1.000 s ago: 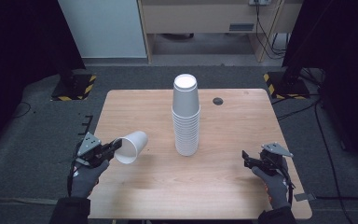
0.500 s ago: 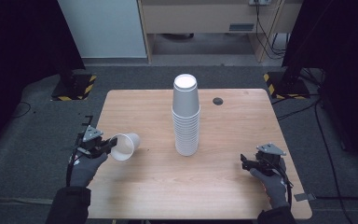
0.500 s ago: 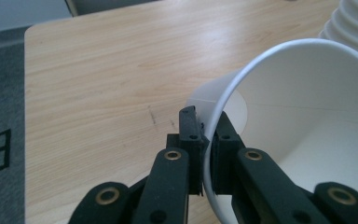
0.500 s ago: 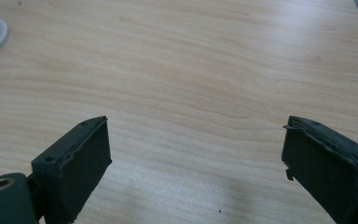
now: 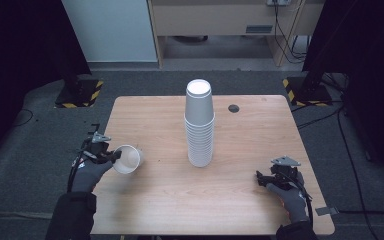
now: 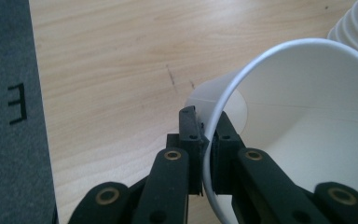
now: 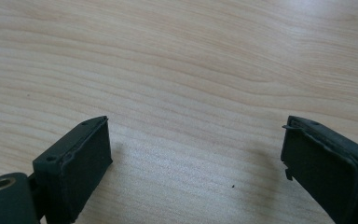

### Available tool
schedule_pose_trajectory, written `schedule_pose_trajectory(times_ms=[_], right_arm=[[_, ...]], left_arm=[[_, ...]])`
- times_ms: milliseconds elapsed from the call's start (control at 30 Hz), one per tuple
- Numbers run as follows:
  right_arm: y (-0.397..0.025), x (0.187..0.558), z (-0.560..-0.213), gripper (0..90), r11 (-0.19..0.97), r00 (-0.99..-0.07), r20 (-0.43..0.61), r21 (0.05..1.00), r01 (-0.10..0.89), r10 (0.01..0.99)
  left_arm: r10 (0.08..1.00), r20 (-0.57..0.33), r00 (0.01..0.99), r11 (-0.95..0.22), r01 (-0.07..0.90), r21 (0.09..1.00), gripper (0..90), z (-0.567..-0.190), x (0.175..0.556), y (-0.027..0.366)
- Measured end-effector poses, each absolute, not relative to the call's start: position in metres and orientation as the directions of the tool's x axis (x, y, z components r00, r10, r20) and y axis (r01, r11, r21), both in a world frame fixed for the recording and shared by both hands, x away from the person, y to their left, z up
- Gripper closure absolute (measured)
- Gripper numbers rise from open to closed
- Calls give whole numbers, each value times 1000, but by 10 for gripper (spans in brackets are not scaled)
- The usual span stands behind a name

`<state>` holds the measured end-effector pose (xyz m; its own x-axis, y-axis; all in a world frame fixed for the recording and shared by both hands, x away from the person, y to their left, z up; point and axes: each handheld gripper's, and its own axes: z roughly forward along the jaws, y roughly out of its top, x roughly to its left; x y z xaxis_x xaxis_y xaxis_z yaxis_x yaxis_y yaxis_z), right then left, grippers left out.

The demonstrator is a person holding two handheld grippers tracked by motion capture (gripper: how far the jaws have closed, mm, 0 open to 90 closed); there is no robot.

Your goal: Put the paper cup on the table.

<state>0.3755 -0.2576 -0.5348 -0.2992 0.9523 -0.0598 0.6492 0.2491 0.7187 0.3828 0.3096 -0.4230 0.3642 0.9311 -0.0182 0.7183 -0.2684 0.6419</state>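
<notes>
one "e" (image 6: pixel 17 101) on grey floor; cup (image 6: pixel 307 116) unmarked.

In the left gripper view, the paper cup (image 6: pixel 307 130) is cut off beyond the right jaw, and the cup stack (image 6: pixel 356 25) is clipped at the far corner ahead.

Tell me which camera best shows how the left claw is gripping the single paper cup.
The left gripper view: the left claw pinches the paper cup by its rim, one jaw inside and one outside. The high view shows the cup lying sideways at that claw, grip detail too small.
</notes>
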Motion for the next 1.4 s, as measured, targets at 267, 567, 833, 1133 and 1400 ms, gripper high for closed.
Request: schedule_pose_trajectory(times_ms=[267, 567, 833, 1133, 1400], right_arm=[[-260, 376, -538, 76, 222, -293, -26, 719, 659, 956], [-260, 376, -539, 76, 206, -290, -7, 721, 662, 957], [-260, 376, -539, 77, 210, -296, -6, 720, 662, 955], [-260, 376, -539, 76, 214, -302, -6, 719, 662, 953], [-260, 376, -539, 73, 208, -296, -3, 718, 664, 955]], left_arm=[[938, -46, 344, -260, 786, 561, 856, -424, 388, 312], [952, -64, 299, -238, 857, 458, 855, -423, 397, 310], [961, -74, 265, -206, 870, 448, 843, -425, 403, 310], [962, -92, 256, -169, 829, 533, 773, -438, 402, 314], [945, -89, 314, -151, 665, 731, 492, -430, 390, 317]])
